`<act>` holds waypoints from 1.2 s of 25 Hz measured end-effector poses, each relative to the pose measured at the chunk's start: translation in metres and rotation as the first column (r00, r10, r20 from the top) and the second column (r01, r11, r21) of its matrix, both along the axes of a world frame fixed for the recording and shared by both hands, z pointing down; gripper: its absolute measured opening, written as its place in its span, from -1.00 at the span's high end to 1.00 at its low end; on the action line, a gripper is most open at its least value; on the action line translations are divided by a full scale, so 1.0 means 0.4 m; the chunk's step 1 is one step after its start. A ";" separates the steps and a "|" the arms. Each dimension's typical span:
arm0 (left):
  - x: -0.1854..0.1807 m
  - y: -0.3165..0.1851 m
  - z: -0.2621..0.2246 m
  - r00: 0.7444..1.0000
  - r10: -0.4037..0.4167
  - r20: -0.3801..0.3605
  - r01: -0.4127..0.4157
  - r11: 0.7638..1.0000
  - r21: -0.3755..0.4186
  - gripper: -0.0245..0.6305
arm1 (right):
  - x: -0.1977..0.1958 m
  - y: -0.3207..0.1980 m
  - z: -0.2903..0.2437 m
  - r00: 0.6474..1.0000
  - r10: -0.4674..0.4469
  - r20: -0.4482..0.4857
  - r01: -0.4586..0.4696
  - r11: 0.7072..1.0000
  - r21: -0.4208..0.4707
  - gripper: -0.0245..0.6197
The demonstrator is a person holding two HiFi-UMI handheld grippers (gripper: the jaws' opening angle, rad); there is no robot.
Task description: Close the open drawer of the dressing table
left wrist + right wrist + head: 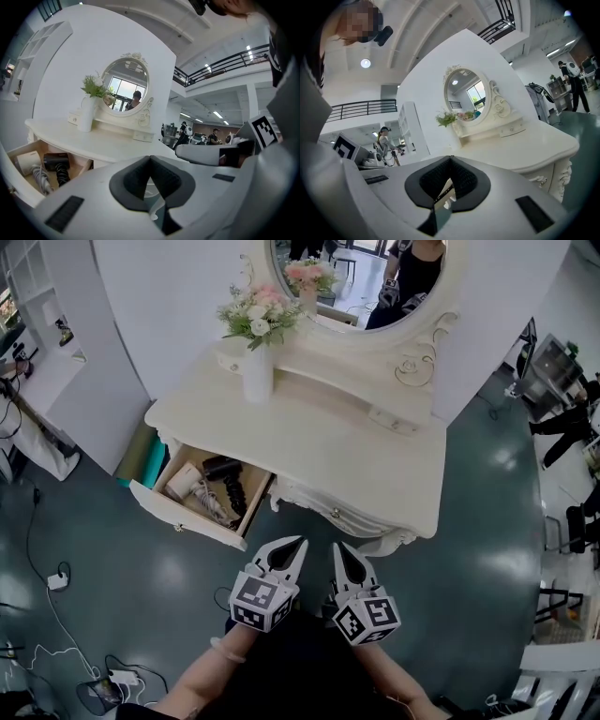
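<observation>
The cream dressing table (319, 451) stands ahead of me. Its left drawer (183, 518) is pulled out, and in it lie a white hair dryer (187, 482) and a black corded tool (230, 486). The drawer to its right (335, 513) is closed. My left gripper (298, 545) and right gripper (339, 547) hover side by side just in front of the table, right of the open drawer, both shut and holding nothing. The left gripper view shows the left gripper (150, 158) with the open drawer (21, 152) at its lower left. The right gripper view has the right gripper (450, 158) before the tabletop (525, 145).
A white vase of flowers (258, 343) and an oval mirror (361, 277) stand at the back of the tabletop. A teal box (141, 456) leans by the table's left side. Cables and a power strip (56, 582) lie on the dark floor at the left; chairs (562, 521) stand at the right.
</observation>
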State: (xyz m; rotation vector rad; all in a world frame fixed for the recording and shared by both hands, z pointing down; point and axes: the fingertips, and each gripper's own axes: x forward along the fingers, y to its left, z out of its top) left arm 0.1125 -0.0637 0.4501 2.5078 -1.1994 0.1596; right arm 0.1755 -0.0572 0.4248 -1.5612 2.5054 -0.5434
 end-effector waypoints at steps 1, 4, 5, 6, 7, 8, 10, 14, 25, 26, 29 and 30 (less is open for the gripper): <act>-0.005 0.000 0.000 1.000 -0.012 -0.004 0.012 1.000 0.000 0.89 | -0.002 0.000 0.002 1.000 -0.004 -0.001 0.004 1.000 -0.002 0.90; -0.021 0.001 0.005 0.999 -0.040 -0.010 0.040 0.999 -0.011 0.89 | -0.013 0.003 0.005 1.000 -0.021 -0.001 0.021 1.000 -0.006 0.90; -0.024 0.001 0.006 0.999 -0.046 -0.011 0.046 0.999 -0.012 0.89 | -0.016 0.003 0.006 1.000 -0.027 -0.001 0.027 1.000 -0.007 0.90; -0.026 0.002 0.008 0.999 -0.050 -0.011 0.050 0.999 -0.013 0.89 | -0.019 0.003 0.008 0.999 -0.033 0.000 0.033 0.999 -0.009 0.90; -0.027 0.004 0.011 0.999 -0.053 -0.010 0.053 0.999 -0.015 0.89 | -0.022 0.003 0.011 0.999 -0.038 0.001 0.038 0.999 -0.011 0.90; -0.028 0.005 0.014 0.998 -0.055 -0.010 0.055 0.998 -0.019 0.89 | -0.024 0.002 0.014 0.999 -0.043 0.002 0.043 0.999 -0.014 0.90; -0.033 0.008 0.019 0.998 -0.063 -0.013 0.063 0.998 -0.029 0.89 | -0.030 0.002 0.019 0.999 -0.052 0.004 0.052 0.998 -0.020 0.90; -0.049 0.009 0.024 0.996 -0.087 -0.011 0.086 0.996 -0.032 0.89 | -0.048 0.002 0.021 0.997 -0.077 0.009 0.077 0.997 -0.022 0.90; -0.102 0.009 0.046 0.989 -0.144 -0.007 0.144 0.988 -0.059 0.89 | -0.092 -0.021 0.036 0.992 -0.126 0.016 0.127 0.991 -0.043 0.90; -0.112 0.010 0.048 0.988 -0.154 -0.008 0.153 0.986 -0.062 0.89 | -0.103 -0.024 0.040 0.991 -0.135 0.018 0.135 0.990 -0.048 0.90; -0.157 0.007 0.050 0.982 -0.190 -0.009 0.189 0.980 -0.065 0.89 | -0.150 -0.031 0.047 0.985 -0.170 0.025 0.172 0.983 -0.060 0.90; -0.175 0.004 0.049 0.979 -0.202 -0.009 0.201 0.977 -0.064 0.89 | -0.170 -0.034 0.048 0.982 -0.186 0.024 0.187 0.981 -0.061 0.90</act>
